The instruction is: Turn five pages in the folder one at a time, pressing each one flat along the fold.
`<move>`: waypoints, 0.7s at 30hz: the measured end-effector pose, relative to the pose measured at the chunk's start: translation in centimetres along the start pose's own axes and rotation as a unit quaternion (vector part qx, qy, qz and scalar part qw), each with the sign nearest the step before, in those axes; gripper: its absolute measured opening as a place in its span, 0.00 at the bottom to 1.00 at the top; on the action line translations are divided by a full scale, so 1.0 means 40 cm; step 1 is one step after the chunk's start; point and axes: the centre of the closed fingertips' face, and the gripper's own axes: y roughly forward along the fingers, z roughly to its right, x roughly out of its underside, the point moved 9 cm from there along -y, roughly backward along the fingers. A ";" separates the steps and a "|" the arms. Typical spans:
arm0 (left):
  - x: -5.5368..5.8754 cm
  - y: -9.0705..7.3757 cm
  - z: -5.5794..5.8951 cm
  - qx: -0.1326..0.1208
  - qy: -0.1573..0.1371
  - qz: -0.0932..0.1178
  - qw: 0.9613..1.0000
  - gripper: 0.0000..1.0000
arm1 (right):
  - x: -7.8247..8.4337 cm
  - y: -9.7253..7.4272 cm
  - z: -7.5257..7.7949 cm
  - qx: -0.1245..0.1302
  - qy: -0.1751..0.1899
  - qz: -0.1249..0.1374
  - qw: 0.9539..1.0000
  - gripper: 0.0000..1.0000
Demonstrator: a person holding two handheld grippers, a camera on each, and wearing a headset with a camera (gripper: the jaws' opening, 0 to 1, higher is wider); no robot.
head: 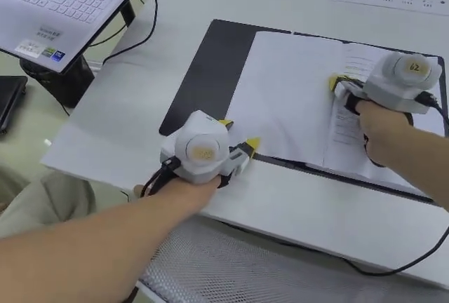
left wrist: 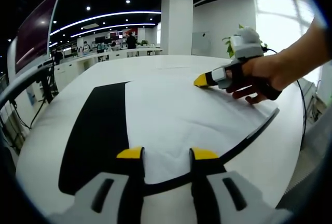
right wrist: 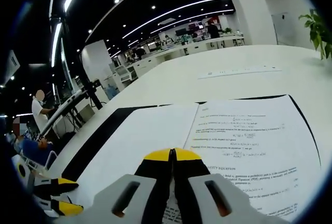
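A black folder (head: 207, 71) lies open on the white table. A blank white page (head: 287, 92) lies over its left half, and a printed page (head: 342, 135) over its right half. My left gripper (head: 238, 135) is open at the folder's near edge, its yellow fingertips (left wrist: 129, 154) astride the front edge of the blank page (left wrist: 171, 115). My right gripper (head: 335, 82) is shut, with its tip down on the paper near the fold. In the right gripper view the closed gripper (right wrist: 171, 155) points along the fold between the blank page (right wrist: 150, 130) and the printed page (right wrist: 249, 136).
A white laptop (head: 63, 1) on a black stand sits at the far left, with a cable (head: 140, 36) trailing to the table. A power strip (head: 393, 0) lies at the back right. A metal mesh (head: 231, 268) sits below the table's front edge.
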 end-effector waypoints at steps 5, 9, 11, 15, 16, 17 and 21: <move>0.001 -0.001 -0.001 0.000 0.000 0.002 1.000 0.33 | 0.014 -0.024 -0.022 -0.004 0.001 -0.001 1.000 0.00; 0.003 0.000 -0.003 0.000 0.000 0.003 1.000 0.33 | 0.023 -0.038 -0.031 -0.003 0.003 0.000 1.000 0.00; 0.003 0.001 -0.005 0.000 0.000 0.003 1.000 0.33 | 0.027 -0.043 -0.034 -0.002 0.003 0.001 1.000 0.00; 0.004 0.002 -0.007 0.000 -0.001 0.004 1.000 0.33 | 0.034 -0.054 -0.036 0.000 0.007 -0.002 1.000 0.00; 0.004 0.001 -0.007 0.000 -0.001 0.004 1.000 0.33 | 0.037 -0.058 -0.038 -0.001 0.007 -0.003 1.000 0.00; 0.004 0.000 -0.007 0.000 -0.001 0.004 1.000 0.33 | 0.039 -0.061 -0.039 -0.001 0.007 -0.004 1.000 0.00; 0.004 0.000 -0.007 0.000 -0.001 0.005 1.000 0.33 | 0.051 -0.076 -0.044 -0.009 0.012 -0.008 1.000 0.00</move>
